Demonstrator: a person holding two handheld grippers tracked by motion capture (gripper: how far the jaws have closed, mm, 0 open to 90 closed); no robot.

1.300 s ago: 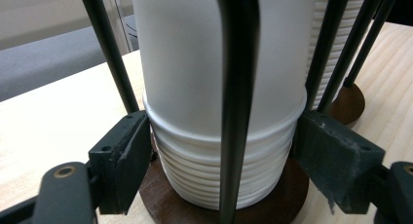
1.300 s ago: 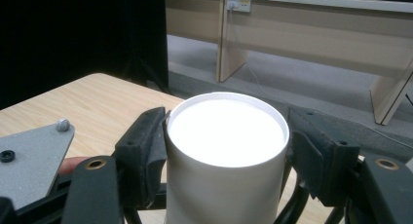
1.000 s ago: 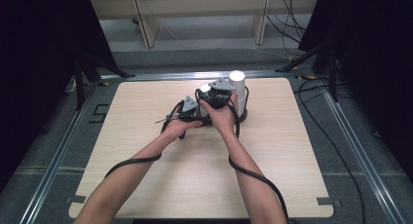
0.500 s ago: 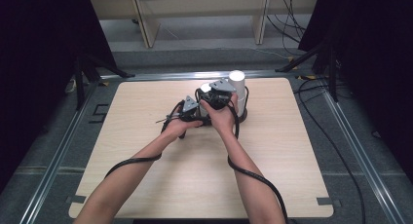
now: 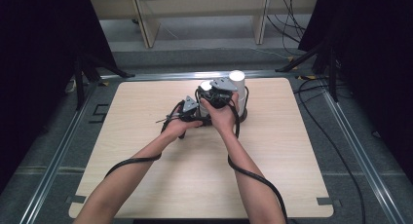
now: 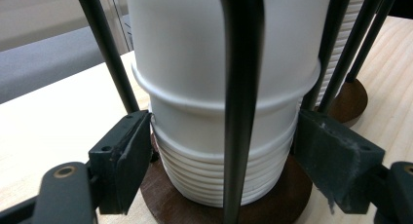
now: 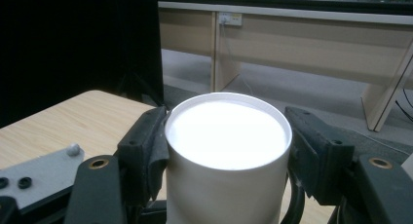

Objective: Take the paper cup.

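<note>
A stack of upturned white paper cups (image 6: 195,63) stands on a round brown base (image 6: 170,204) inside thin black upright rods (image 6: 241,87). My left gripper (image 6: 224,151) is shut low on this stack, one pad pressing on each side of the ribbed rims. My right gripper (image 7: 226,146) is shut on the topmost cup (image 7: 226,136), with its flat white bottom facing up between the pads. In the high view both grippers meet at the cup holder (image 5: 241,117) near the table's far middle, the left gripper (image 5: 197,116) low and the right gripper (image 5: 214,90) above it.
A second, taller stack of white cups (image 5: 237,80) stands just right of the first, on its own brown base (image 6: 353,100). The light wooden table (image 5: 146,185) sits in a metal frame. Desks and cables lie on the floor beyond.
</note>
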